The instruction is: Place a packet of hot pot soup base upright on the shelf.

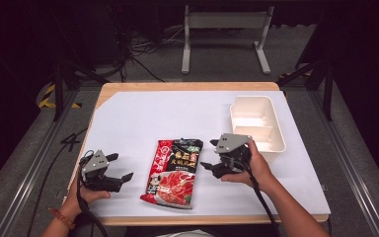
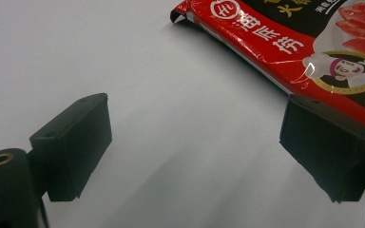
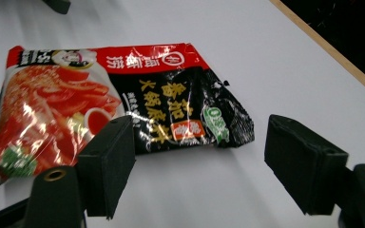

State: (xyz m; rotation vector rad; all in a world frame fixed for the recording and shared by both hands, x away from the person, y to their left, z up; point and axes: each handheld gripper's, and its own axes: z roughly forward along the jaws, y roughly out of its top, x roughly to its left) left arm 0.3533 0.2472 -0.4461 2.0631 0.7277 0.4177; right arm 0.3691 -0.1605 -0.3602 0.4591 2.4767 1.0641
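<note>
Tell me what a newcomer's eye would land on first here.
First, the red and black food packet, lying flat on the white table cover near the front edge. Next, the two hand-held tools flanking it with jaws apart: the left tool and the right tool. Beyond the right hand sits a cream bin.

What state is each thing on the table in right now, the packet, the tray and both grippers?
Packet: lying flat on the white sheet, sealed as far as can be seen, crinkled, not held.
Tray: upright, empty, beside the right gripper.
Left gripper: open, holding nothing, left of the packet.
Right gripper: open, holding nothing, right of the packet, jaws pointing at it.
</note>
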